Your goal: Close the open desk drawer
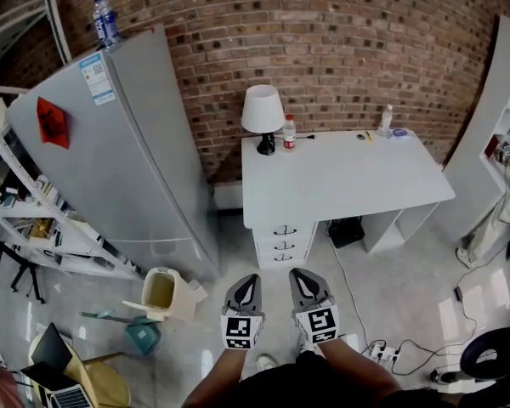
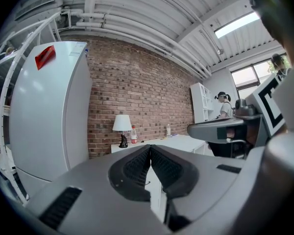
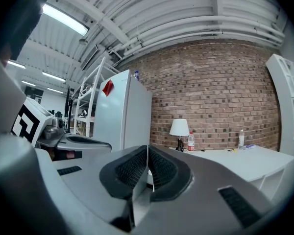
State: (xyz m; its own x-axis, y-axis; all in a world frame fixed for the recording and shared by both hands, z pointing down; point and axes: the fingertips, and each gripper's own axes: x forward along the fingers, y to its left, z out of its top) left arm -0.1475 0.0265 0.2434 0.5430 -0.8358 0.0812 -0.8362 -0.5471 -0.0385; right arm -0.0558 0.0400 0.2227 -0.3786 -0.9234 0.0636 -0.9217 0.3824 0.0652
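A white desk (image 1: pixel 348 181) stands against the brick wall, with a stack of three drawers (image 1: pixel 283 245) under its left end. The drawer fronts jut slightly past the desk edge; how far any one is open I cannot tell. Both grippers hang side by side in front of the drawers, well short of them. My left gripper (image 1: pixel 247 280) is shut with nothing in it, and its jaws meet in the left gripper view (image 2: pixel 150 149). My right gripper (image 1: pixel 301 275) is also shut and empty, as its own view shows (image 3: pixel 147 149). The desk (image 3: pixel 245 158) lies ahead on the right.
A tall grey fridge (image 1: pixel 119 160) stands left of the desk, a beige bin (image 1: pixel 163 292) at its foot. A lamp (image 1: pixel 263 116) and bottle (image 1: pixel 289 132) sit on the desk. Cables and a power strip (image 1: pixel 389 351) lie on the floor right. Shelving (image 1: pixel 17 202) fills the left.
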